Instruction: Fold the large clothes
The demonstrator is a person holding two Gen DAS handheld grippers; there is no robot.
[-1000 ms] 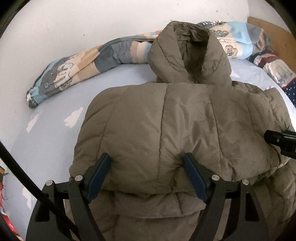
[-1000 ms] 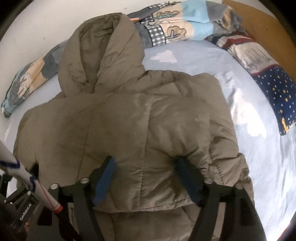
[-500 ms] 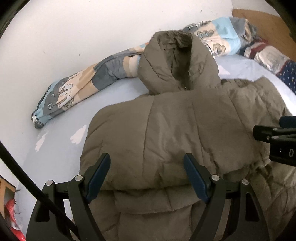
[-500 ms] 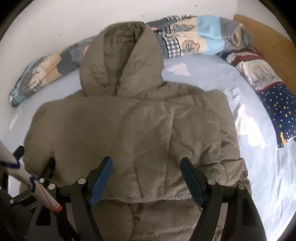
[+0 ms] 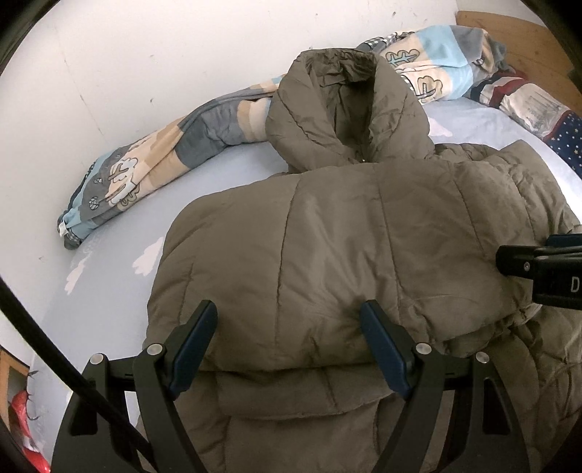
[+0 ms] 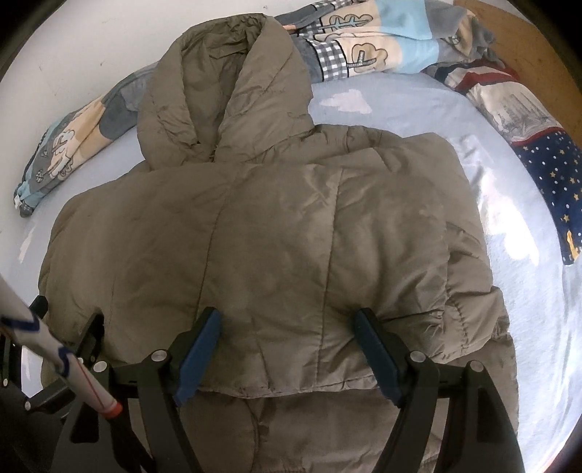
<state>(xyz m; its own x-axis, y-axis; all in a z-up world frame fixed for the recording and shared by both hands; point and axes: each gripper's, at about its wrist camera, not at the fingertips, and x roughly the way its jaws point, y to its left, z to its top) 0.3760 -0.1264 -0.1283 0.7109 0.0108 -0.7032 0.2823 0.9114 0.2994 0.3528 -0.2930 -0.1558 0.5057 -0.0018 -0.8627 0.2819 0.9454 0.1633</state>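
Jacket [image 5: 345, 247]: olive-brown, quilted and puffy, with stitched vertical channels and a faintly glossy, creased shell; it lies on the sheet [image 5: 120, 298], a smooth pale blue cloth printed with white cloud shapes. The lower part is doubled over the body, giving a thick rounded fold edge that runs across between the fingers of both grippers. Left gripper [image 5: 289, 345]: jaws stand wide apart, the blue pads to either side of the fold edge, the padding bulging between them; no squeeze is visible. Right gripper [image 6: 287, 345]: jaws likewise wide apart, pads flanking the hem of the folded layer, which sits between them; a gathered elastic cuff [image 6: 454, 313] lies just beyond the right-hand pad. Ahead of both sets of jaws the hood [image 6: 225, 91] stands open and crumpled, its lining dark. Beyond the hood, against the white wall [image 5: 127, 65], lies a rumpled quilt [image 5: 152, 163] in blue, beige and grey blocks with tree drawings. Far to the right of the jaws lies a pillow [image 6: 545, 160], navy with stars. A wooden headboard [image 6: 516, 32] is behind it.
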